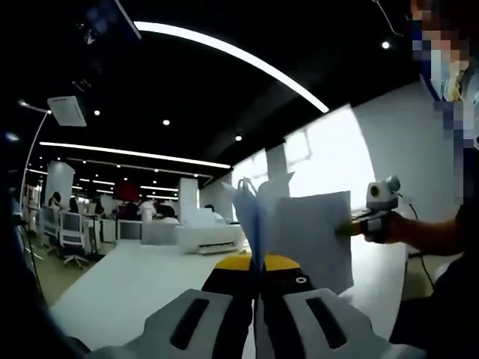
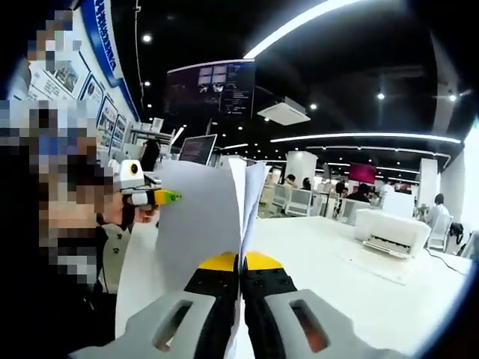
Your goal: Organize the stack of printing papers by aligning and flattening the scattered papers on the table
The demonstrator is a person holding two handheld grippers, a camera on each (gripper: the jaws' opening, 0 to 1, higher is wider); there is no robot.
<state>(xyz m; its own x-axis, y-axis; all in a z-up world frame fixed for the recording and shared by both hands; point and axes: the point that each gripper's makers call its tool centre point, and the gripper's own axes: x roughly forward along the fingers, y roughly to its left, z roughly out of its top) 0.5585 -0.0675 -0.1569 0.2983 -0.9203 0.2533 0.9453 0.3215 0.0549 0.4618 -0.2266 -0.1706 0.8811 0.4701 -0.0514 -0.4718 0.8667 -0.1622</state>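
A stack of white printing papers (image 1: 307,228) is held upright above the white table (image 1: 127,288), its sheets fanned a little at the top. In the left gripper view, my left gripper (image 1: 258,263) is shut on the stack's near edge with its yellow-tipped jaws. Across the sheets, the right gripper (image 1: 350,226) pinches the opposite edge. The right gripper view shows the same papers (image 2: 198,221) from the other side. There my right gripper (image 2: 239,262) is shut on their lower edge. The left gripper (image 2: 166,197) grips the far edge, held by a hand.
A white printer (image 1: 209,236) (image 2: 391,233) stands on the table (image 2: 337,262) behind the papers. The person's arm and body (image 1: 441,247) are close on one side. Office chairs (image 1: 73,235), desks and people fill the background.
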